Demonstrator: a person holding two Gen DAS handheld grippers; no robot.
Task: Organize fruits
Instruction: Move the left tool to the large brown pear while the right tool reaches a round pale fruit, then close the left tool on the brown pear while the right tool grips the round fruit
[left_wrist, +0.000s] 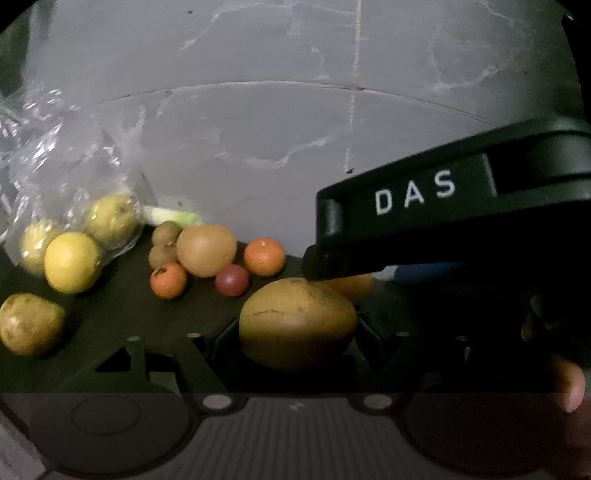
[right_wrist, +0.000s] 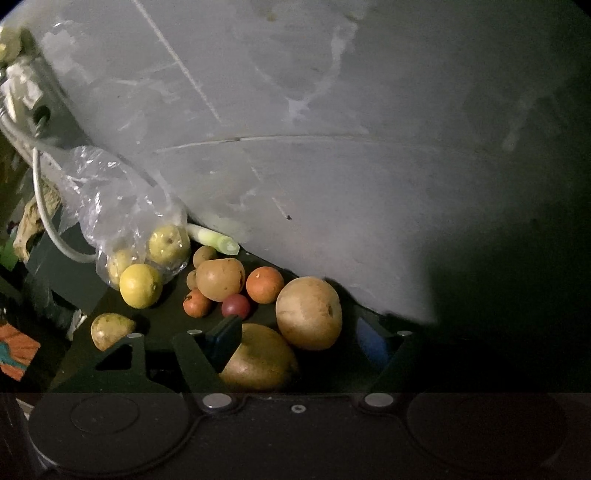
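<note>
Fruit (left_wrist: 297, 325) sits gripped in left claw (left_wrist: 295, 341); right claw (right_wrist: 299, 341) spread wide.

The left tool (left_wrist: 295, 339) is matte black, with triangular cut-outs in its finger bases and small silver screw heads at their tips. Behind them, two round silver discs sit on a ribbed dark grey body flanked by two large round bulges. The right tool (right_wrist: 299, 343) has the same black build, with blue pads (right_wrist: 373, 341) inside its fingers. Seen from the left wrist, its side carries white letters "DAS" (left_wrist: 414, 192). A fingertip (left_wrist: 570, 387) shows beside the left tool's right bulge.
</note>
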